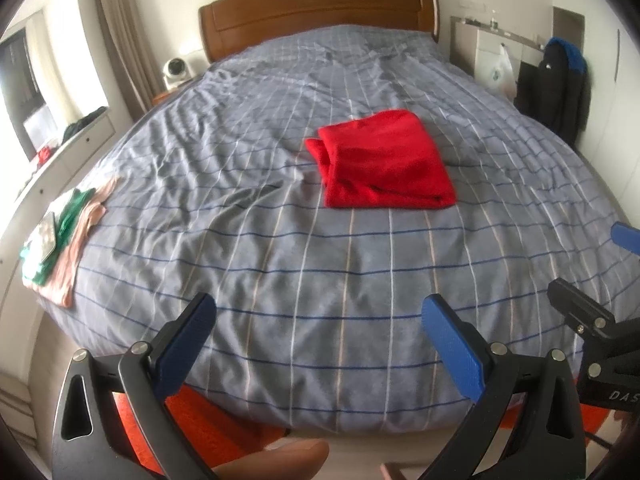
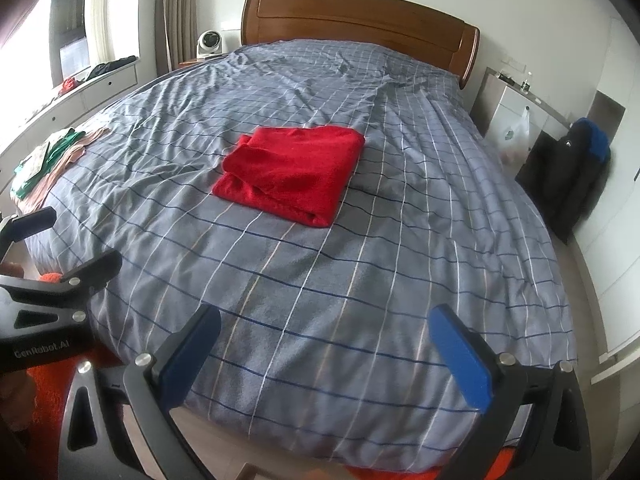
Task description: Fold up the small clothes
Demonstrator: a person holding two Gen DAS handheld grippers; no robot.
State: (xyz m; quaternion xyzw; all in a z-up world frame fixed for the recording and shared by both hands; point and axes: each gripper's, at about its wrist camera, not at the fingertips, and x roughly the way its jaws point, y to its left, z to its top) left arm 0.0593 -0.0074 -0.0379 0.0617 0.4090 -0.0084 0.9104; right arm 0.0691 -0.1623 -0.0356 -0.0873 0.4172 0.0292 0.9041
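Observation:
A red garment [image 1: 384,160] lies folded into a rough square in the middle of the bed [image 1: 280,264], flat on the grey checked cover; it also shows in the right wrist view [image 2: 292,172]. My left gripper [image 1: 320,312] is open and empty, held above the foot of the bed, well short of the garment. My right gripper [image 2: 324,324] is open and empty too, beside the left one at the foot end. A small pile of green, white and pink clothes [image 1: 60,240] lies at the bed's left edge, seen also in the right wrist view [image 2: 52,156].
A wooden headboard [image 1: 320,12] stands at the far end. A white windowsill unit [image 2: 80,92] runs along the left. A dark jacket [image 1: 560,84] and a white bag [image 1: 500,68] hang at the right. An orange rug [image 1: 208,428] lies under the foot.

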